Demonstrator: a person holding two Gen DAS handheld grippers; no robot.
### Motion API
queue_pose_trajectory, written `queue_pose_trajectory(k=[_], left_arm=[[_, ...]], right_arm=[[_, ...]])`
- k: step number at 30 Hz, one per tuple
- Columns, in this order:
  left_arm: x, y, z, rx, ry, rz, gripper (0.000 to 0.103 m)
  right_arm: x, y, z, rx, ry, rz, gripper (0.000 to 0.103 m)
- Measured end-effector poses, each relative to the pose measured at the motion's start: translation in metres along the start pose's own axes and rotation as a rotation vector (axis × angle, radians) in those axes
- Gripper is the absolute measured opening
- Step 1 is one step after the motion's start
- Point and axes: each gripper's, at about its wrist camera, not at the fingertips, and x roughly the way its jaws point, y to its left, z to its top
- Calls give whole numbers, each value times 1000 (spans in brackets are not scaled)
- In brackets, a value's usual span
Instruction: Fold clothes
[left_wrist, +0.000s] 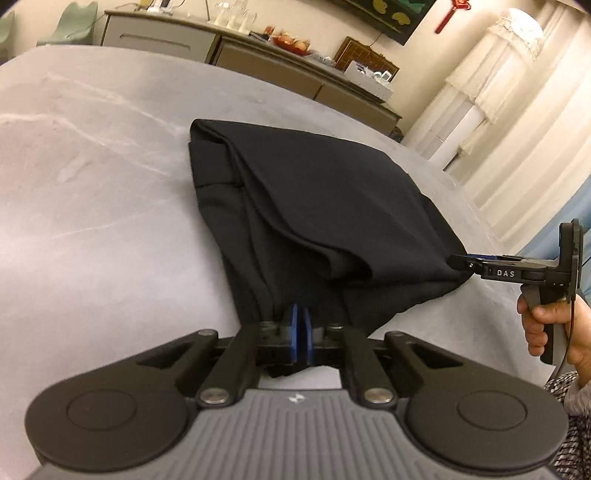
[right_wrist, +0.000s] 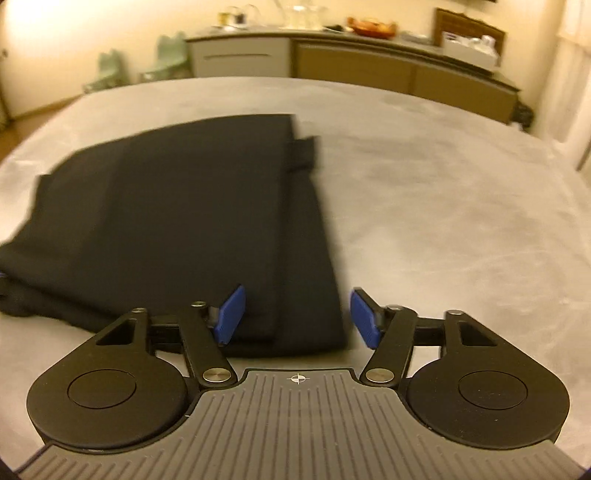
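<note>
A black garment (left_wrist: 314, 221), folded into a thick stack, lies on the grey table (left_wrist: 92, 184). My left gripper (left_wrist: 300, 328) is shut on the garment's near edge, the blue pads pressed together on the cloth. My right gripper (right_wrist: 297, 317) is open, its blue pads (right_wrist: 364, 321) spread either side of the garment's (right_wrist: 184, 221) near right corner, just above the table (right_wrist: 443, 221). In the left wrist view the right gripper (left_wrist: 460, 263) sits at the garment's right corner, held by a hand.
A long sideboard (right_wrist: 351, 62) with dishes, glassware and a box stands behind the table. Pale green chairs (right_wrist: 166, 59) stand at the back left. White curtains (left_wrist: 498, 92) hang at the right. The table's far edge curves in front of the sideboard.
</note>
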Motion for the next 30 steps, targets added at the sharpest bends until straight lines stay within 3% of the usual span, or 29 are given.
queue_pose_trajectory(k=[2, 3, 7, 10, 13, 14, 17, 18, 19, 22, 24, 27, 29, 30], left_arm=[[-10, 3, 4, -3, -8, -12, 29], [-16, 6, 10, -7, -40, -9, 32], [-25, 17, 42, -52, -141, 2, 33], [-1, 6, 67, -34, -137, -14, 34], [36, 0, 68, -11, -46, 49, 34], [49, -1, 67, -5, -11, 81, 29], [45, -1, 54, 1, -52, 114, 25], [41, -5, 52, -11, -48, 131, 25], [34, -15, 48, 9, -53, 123, 27], [12, -50, 33, 93, -67, 69, 42], [12, -77, 19, 169, -33, 39, 45], [25, -85, 0, 222, 37, 107, 45], [31, -82, -1, 245, 30, 130, 50], [34, -80, -2, 256, 25, 141, 51]], right_arm=[[2, -8, 7, -16, 20, -39, 66], [2, -14, 11, -30, 14, -74, 63], [10, -24, 40, 27, -132, 20, 61], [28, -2, 58, -40, -212, 107, 64], [60, 5, 61, -104, -133, 141, 60], [74, 4, 62, -115, -90, 152, 57], [81, -19, 56, -98, -59, 142, 75], [81, -28, 57, -54, -40, 124, 74], [79, -32, 57, -38, -33, 96, 74], [61, -34, 57, -35, -51, 24, 61], [30, -23, 50, -55, -117, 127, 62], [27, 2, 37, -123, -110, 256, 70], [44, 21, 23, -190, -23, 235, 66], [52, 27, 19, -214, -13, 208, 72]])
